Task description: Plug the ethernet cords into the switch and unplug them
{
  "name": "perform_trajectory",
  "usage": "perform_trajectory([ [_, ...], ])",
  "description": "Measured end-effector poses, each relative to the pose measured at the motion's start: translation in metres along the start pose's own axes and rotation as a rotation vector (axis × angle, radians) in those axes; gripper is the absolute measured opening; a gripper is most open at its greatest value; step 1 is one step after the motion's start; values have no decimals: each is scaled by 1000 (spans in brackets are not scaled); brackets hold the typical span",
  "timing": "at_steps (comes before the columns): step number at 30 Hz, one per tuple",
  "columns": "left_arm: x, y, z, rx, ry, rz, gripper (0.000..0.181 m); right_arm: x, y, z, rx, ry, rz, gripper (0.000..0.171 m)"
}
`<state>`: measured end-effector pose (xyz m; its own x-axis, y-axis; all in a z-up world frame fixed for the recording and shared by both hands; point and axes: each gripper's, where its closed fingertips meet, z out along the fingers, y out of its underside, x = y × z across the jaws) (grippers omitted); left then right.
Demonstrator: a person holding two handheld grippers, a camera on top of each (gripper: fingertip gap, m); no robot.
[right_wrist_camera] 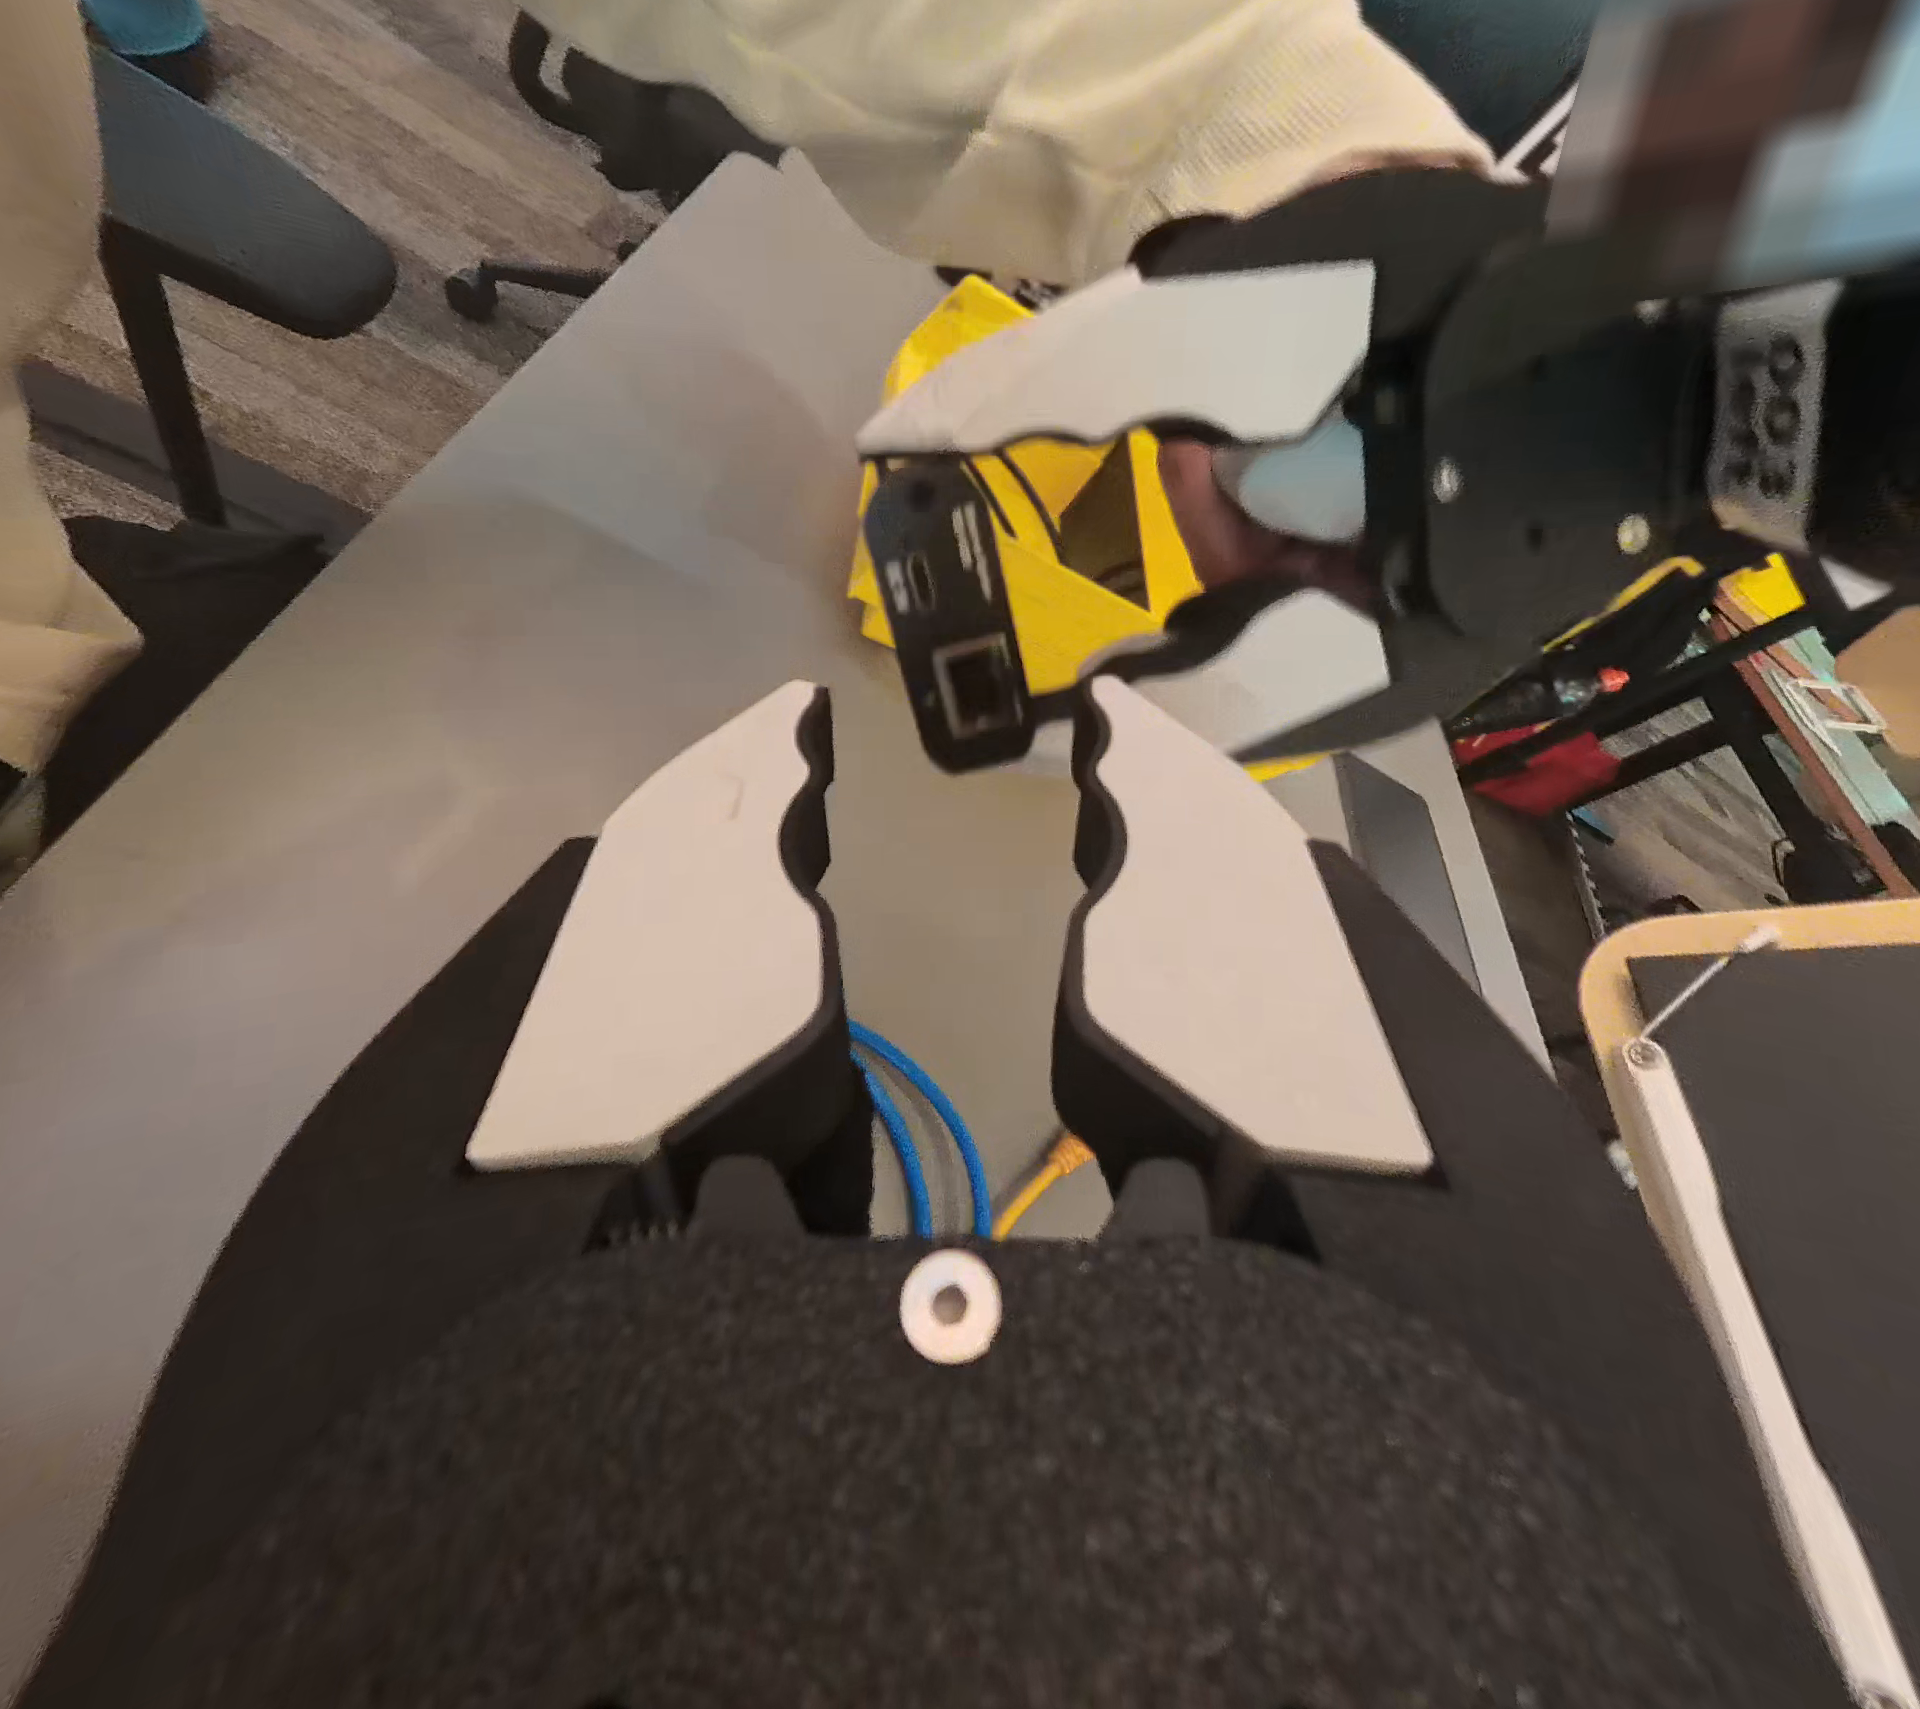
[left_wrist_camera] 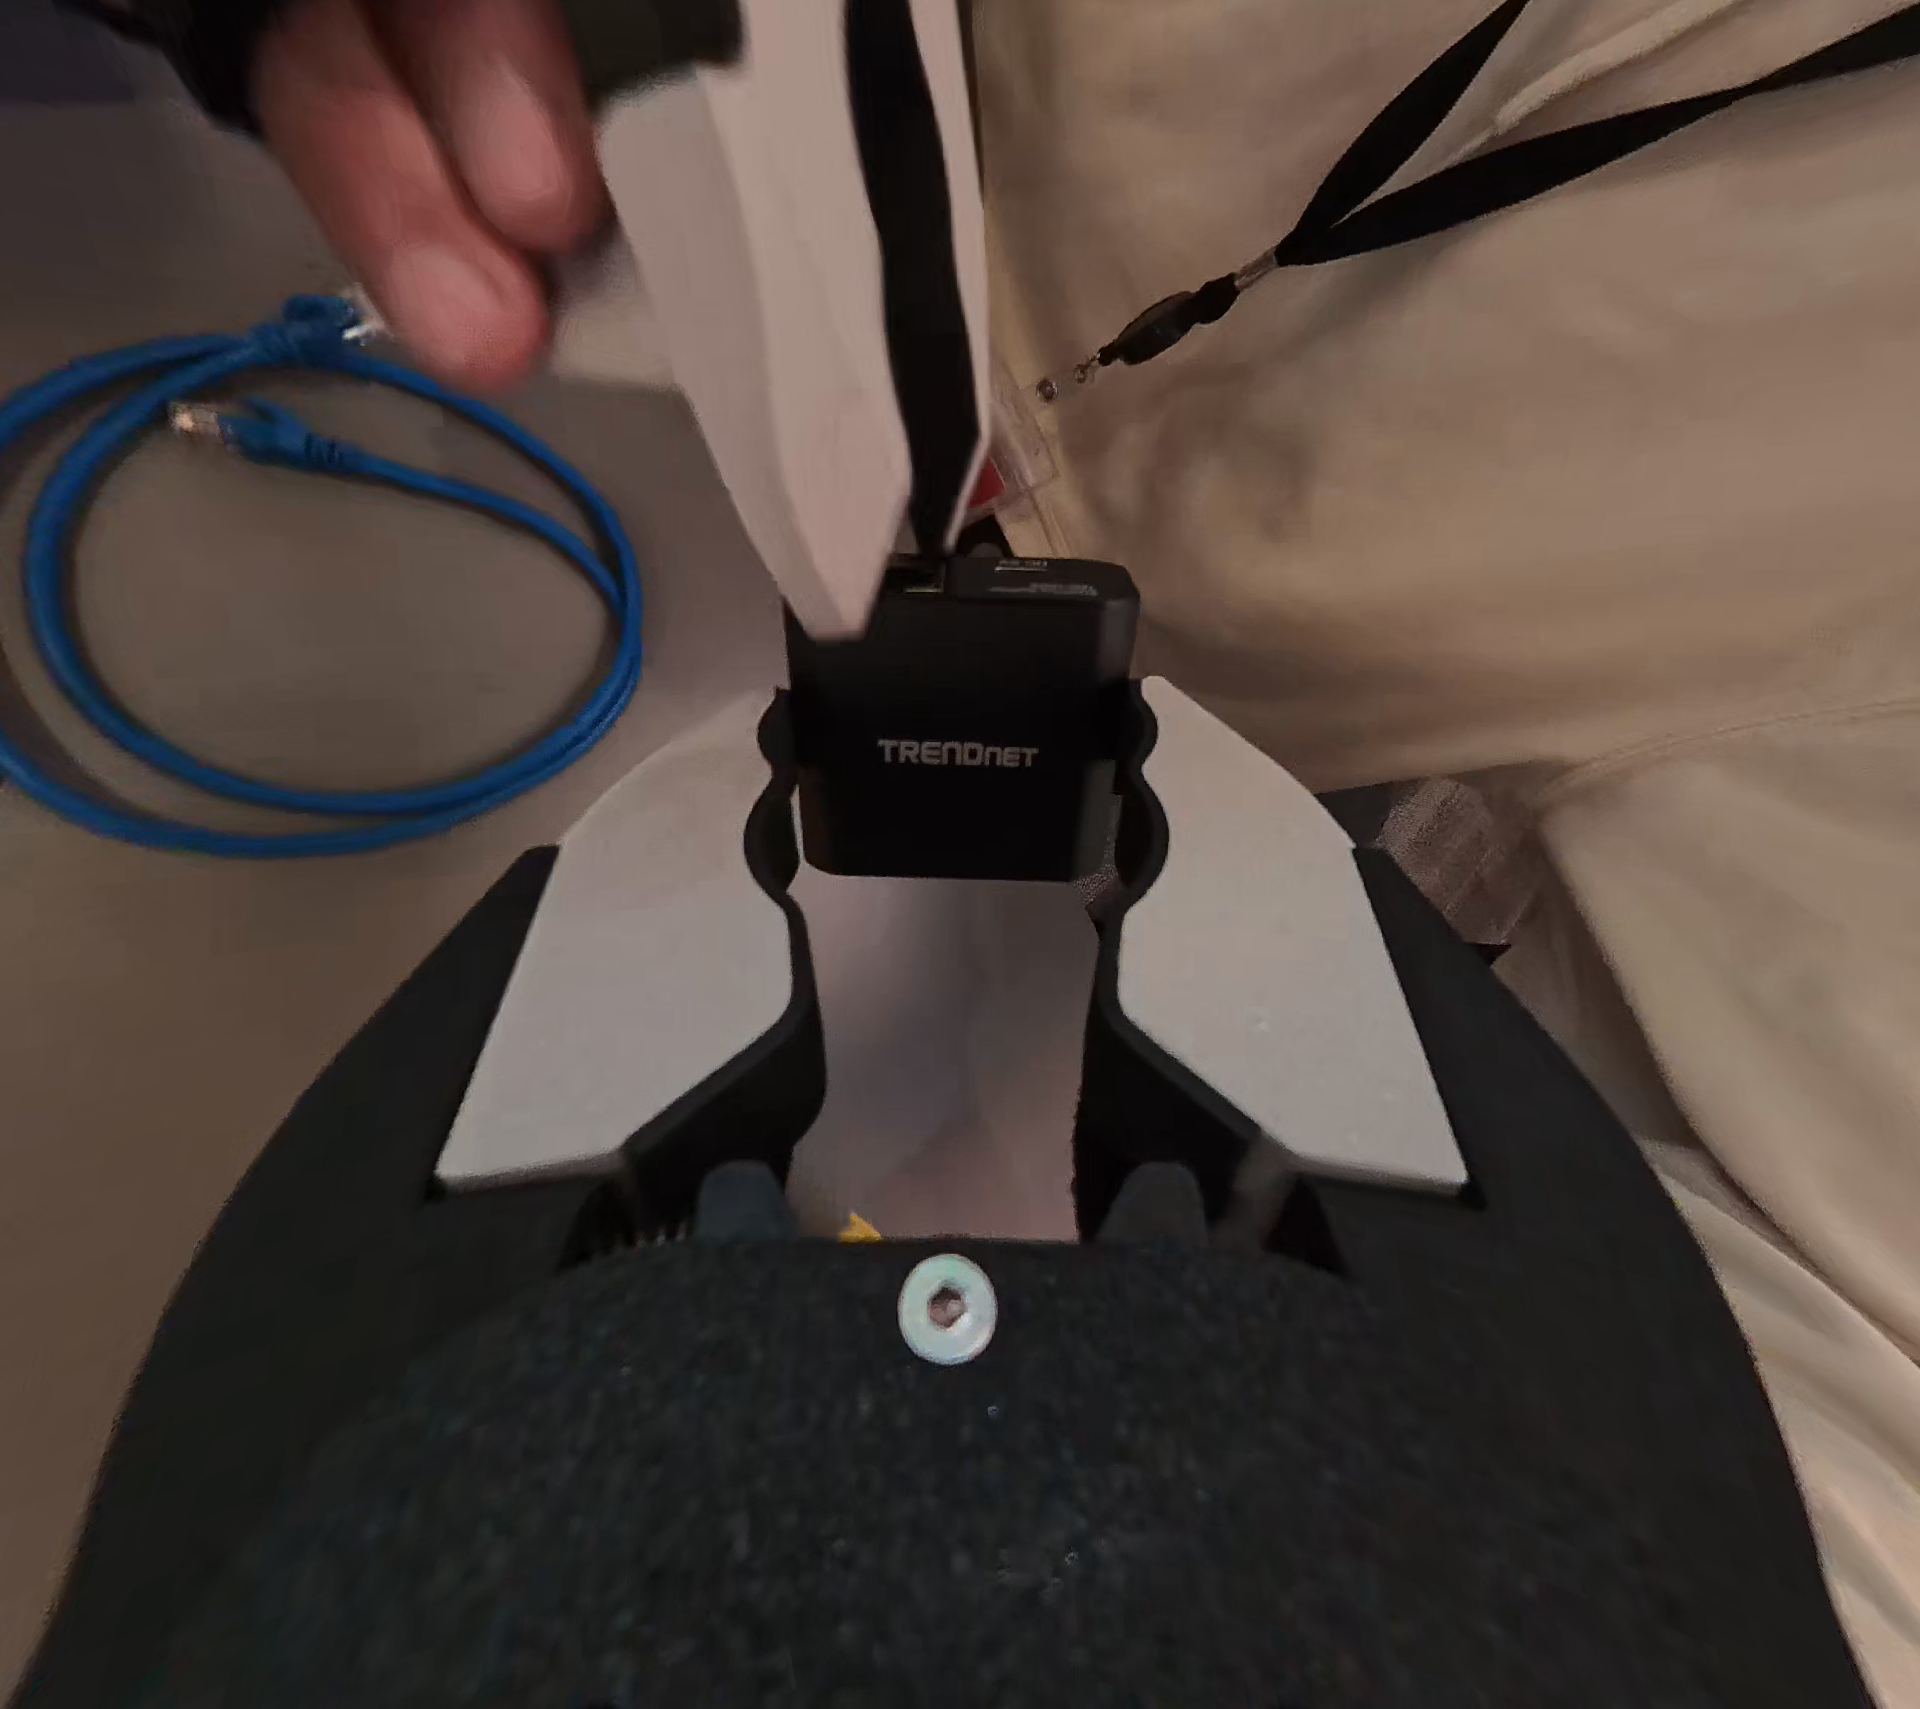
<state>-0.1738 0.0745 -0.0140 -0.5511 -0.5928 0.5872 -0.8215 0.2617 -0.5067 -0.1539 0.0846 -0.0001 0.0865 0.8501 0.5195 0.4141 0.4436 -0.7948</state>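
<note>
I clamp left gripper (left_wrist_camera: 961,786) fingers on the switch (left_wrist_camera: 961,724), port outward | right gripper (right_wrist_camera: 951,724) fingers apart, empty | blue ethernet cord (left_wrist_camera: 312,599) unplugged on desk (right_wrist_camera: 468,620)

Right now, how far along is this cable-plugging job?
Early, by the look of it. Done: the left gripper has picked up the small black switch and holds it between its fingers. In hand: the right gripper is open and empty, close to the switch's port, which shows no plug in it. Left: the blue cable lies coiled on the table, both ends loose, so plugging and unplugging remain.
</note>
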Motion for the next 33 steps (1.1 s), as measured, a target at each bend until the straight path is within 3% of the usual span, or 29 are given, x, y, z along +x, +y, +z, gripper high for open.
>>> perform_trajectory([
  [5,-12,-21,17,7,13,33,59,-9,18,1,-84,25,-85,31],
  [8,-28,-29,12,80,-143,6,55,-6,34,-8,-128,64,-69,24],
  [13,-51,-26,-14,221,-640,58,43,5,55,-25,-128,103,65,24],
  [17,-57,-18,-14,148,-1106,235,31,9,58,-29,-102,112,107,24],
  [19,-60,-14,-11,58,-1265,291,25,9,56,-26,-92,107,109,24],
  [22,-67,-12,-4,-7,-1330,266,31,6,51,-18,-81,91,86,24],
  [26,-72,-19,-2,-11,-1379,324,24,3,48,-10,-100,96,28,24],
  [33,-73,-18,-6,-4,-1464,377,24,5,56,-29,-118,137,104,25],
])
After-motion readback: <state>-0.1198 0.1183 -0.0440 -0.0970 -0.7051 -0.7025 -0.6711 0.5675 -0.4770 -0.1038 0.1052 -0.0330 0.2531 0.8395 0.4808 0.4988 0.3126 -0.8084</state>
